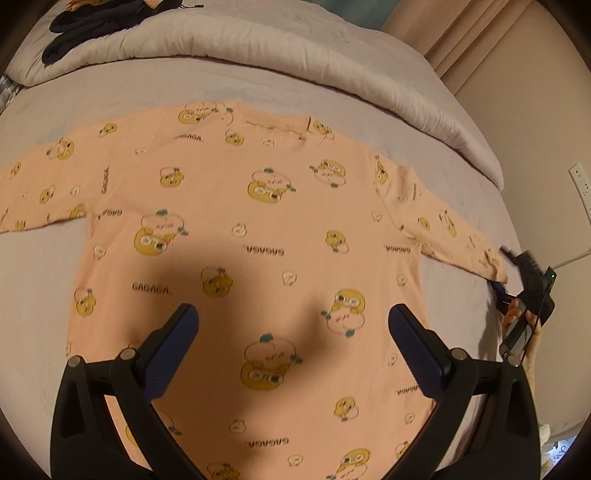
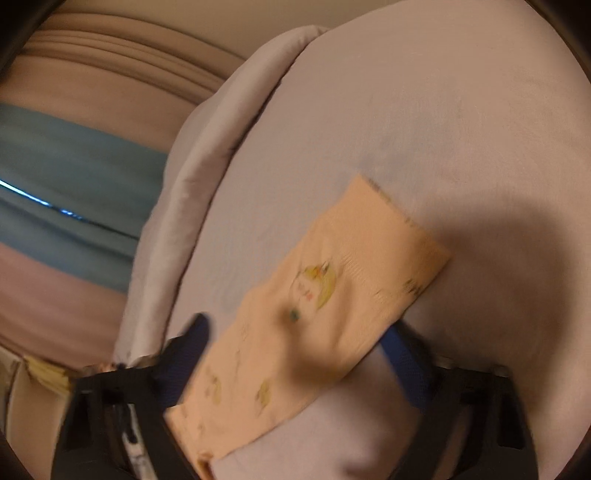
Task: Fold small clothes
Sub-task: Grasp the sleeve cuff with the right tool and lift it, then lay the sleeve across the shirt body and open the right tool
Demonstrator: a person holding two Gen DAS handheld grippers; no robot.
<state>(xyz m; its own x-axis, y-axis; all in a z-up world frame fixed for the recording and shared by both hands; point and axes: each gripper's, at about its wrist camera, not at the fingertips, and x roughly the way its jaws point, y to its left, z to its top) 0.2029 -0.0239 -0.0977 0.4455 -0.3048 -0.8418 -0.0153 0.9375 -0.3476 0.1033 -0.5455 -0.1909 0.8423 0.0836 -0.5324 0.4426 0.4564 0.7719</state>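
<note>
Dark clothes [image 1: 92,26]: heaped at far left on the folded duvet, one pile, too dim to count pieces.
Duvet [image 1: 258,44]: pale grey, bunched along the far side of the bed, behind the shirt.
Bed sheet [image 1: 37,277]: pale grey, bare on both sides of the shirt; no box, basket or bin anywhere in either view.
Shirt [image 1: 258,221]: one, long-sleeved, peach, spread flat on the sheet, neckline toward the duvet, hem toward the camera.
Print: yellow cartoon faces and "GAGAGA" lettering scattered all over, some upside down.
Left sleeve [image 1: 40,181]: stretched straight out to the left edge of the view, lying flat.
Left gripper [image 1: 293,317]: hanging over the lower body of the shirt, jaws spread wide, nothing between the blue pads, shadow cast on the cloth.
Right sleeve [image 1: 436,218]: stretched out to the right, cuff reaching the bed edge.
Right gripper [image 1: 517,269]: at that cuff, gripped by a hand [image 1: 524,317].
Right wrist view: blurred; sleeve [image 2: 332,295] lying between the two blue pads of the right gripper [image 2: 295,332], jaws about half spread; pressing on the cloth or not, cannot tell.
Curtain [image 1: 480,33]: beige, hanging at far right beyond the bed.
Count: one shirt, two sleeves, two grippers, one dark pile.
</note>
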